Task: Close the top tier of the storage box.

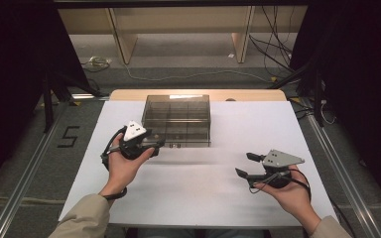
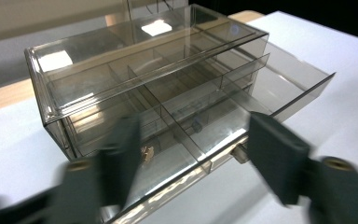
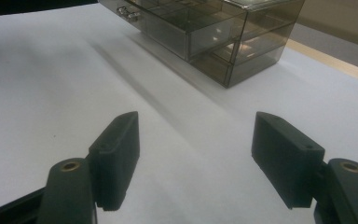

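A smoky see-through drawer box (image 1: 177, 119) stands at the back middle of the white table (image 1: 198, 193). In the left gripper view the box (image 2: 144, 79) is close, and a lower drawer (image 2: 242, 107) stands partly pulled out, with small metal knobs (image 2: 145, 154) on the front. My left gripper (image 1: 158, 144) is open at the box's front left corner, its blurred jaws either side of the drawer front (image 2: 191, 154). My right gripper (image 1: 243, 165) hovers open over the table's right part, apart from the box (image 3: 205, 28), with nothing between its jaws (image 3: 196, 154).
The white tabletop ends near the person's sleeves at the front edge. A wooden strip (image 1: 129, 94) shows behind the box. Cables (image 1: 188, 75) lie on the floor beyond, with black frames to both sides.
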The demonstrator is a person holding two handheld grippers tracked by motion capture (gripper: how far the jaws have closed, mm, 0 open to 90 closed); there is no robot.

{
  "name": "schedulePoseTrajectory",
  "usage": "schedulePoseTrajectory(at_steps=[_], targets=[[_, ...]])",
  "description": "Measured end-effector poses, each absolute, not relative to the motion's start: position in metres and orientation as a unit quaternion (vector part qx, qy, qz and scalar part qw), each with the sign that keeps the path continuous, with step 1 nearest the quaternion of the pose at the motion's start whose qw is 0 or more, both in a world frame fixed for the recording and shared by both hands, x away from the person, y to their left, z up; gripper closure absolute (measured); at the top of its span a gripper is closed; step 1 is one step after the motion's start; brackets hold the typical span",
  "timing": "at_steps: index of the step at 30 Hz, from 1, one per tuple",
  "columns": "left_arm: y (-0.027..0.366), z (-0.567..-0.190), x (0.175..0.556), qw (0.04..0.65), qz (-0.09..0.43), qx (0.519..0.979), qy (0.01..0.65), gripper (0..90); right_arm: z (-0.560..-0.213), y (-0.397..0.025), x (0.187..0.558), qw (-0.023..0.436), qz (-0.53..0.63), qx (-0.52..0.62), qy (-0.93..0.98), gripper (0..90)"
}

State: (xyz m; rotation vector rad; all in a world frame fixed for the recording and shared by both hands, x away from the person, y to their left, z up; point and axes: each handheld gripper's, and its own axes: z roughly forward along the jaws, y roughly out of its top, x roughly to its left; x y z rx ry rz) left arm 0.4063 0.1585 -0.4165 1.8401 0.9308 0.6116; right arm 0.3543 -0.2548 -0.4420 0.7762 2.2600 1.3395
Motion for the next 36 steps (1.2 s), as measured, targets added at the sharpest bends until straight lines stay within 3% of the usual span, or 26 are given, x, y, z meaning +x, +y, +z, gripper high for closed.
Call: schedulePoseTrajectory(at_steps=[8,24,36], targets=[[0.155,-0.423,0.385,0.480,0.254,0.760,0.356,89.6,-0.445,-0.263,0.356,0.197,0.484,0.284,0.804,33.5],[0.137,-0.446,0.391,0.452,0.258,0.792,0.319,90.0,-0.444,-0.262,0.357,0.199,0.484,0.281,0.805,33.6],[0.131,-0.452,0.401,0.421,0.290,0.805,0.301,90.0,-0.442,-0.259,0.355,0.203,0.480,0.279,0.807,33.5]])
